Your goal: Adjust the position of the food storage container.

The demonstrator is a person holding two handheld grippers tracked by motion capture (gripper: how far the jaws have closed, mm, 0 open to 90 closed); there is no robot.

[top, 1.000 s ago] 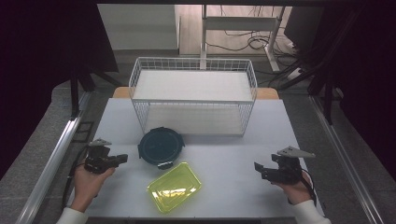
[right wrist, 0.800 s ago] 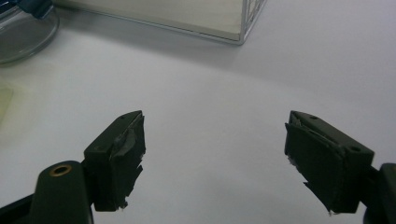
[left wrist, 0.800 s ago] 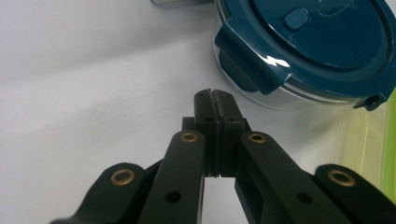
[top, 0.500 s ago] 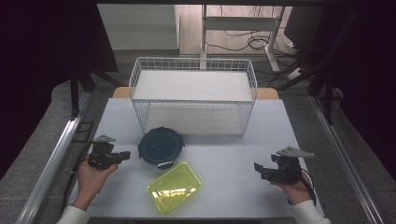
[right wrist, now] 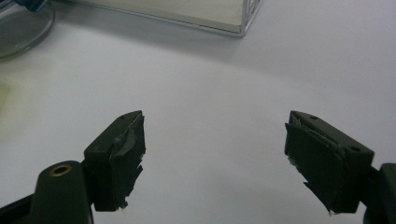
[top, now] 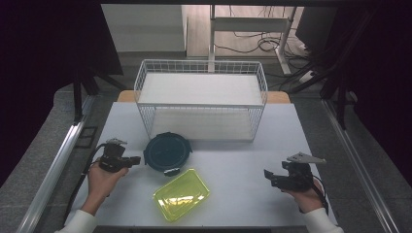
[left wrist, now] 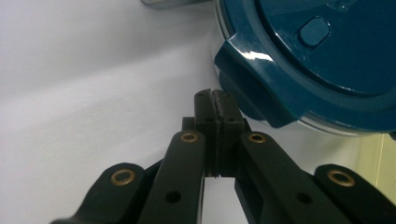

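A round dark blue lid [top: 166,151] lies on the white table [top: 243,155], in front of the wire basket. My left gripper [top: 137,159] is shut with nothing in it, its tips just left of the lid's rim. In the left gripper view the closed jaws [left wrist: 215,97] sit right beside a clip tab [left wrist: 254,84] on the blue lid's edge; I cannot tell whether they touch it. A yellow-green tray [top: 181,194] lies near the front edge. My right gripper [top: 267,174] hovers at the right side, open [right wrist: 215,140] over bare table.
A white wire basket [top: 201,99] with a flat white shelf stands at the back of the table. Its corner [right wrist: 243,23] appears in the right gripper view, beside a glass rim [right wrist: 23,32] at upper left. Metal rails flank the table.
My left gripper has slid right, toward the blue lid's edge. The right gripper has stayed where it was.
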